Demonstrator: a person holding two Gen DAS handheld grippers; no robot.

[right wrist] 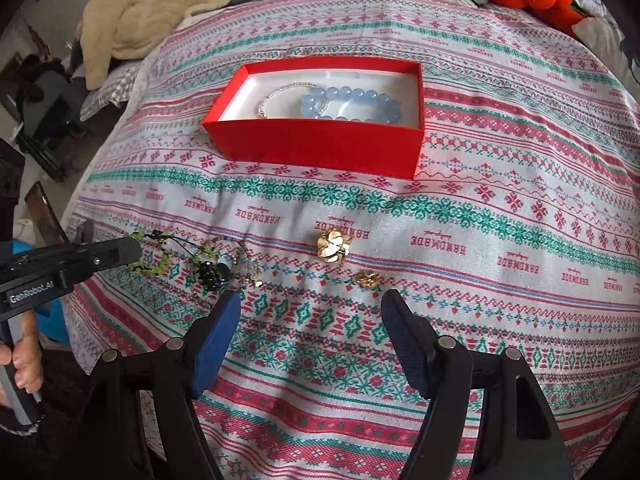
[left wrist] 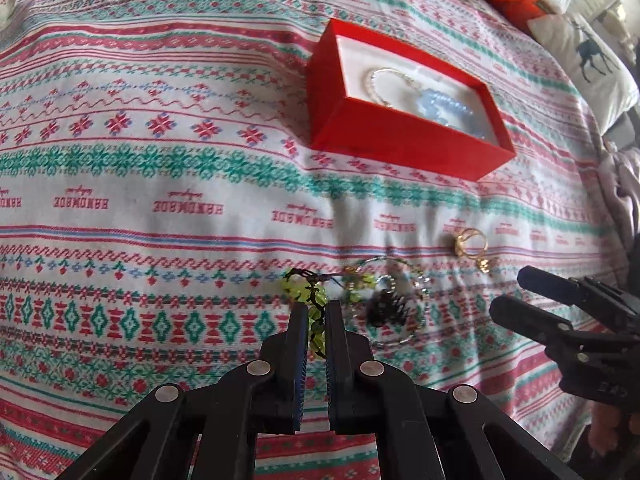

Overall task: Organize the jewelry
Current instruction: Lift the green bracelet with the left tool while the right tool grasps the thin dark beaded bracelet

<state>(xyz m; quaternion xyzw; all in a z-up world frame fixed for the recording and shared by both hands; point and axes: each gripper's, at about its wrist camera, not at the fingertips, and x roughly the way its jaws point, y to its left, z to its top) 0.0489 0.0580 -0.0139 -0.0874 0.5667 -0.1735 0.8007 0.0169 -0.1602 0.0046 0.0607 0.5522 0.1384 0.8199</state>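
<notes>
Green bead bracelet [left wrist: 316, 312] pinched between the left tongs [left wrist: 317, 312].

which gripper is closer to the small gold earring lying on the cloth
Right. The right gripper hangs open just short of the small gold earring; the left gripper is off to the side, shut on the green bead bracelet.
</notes>
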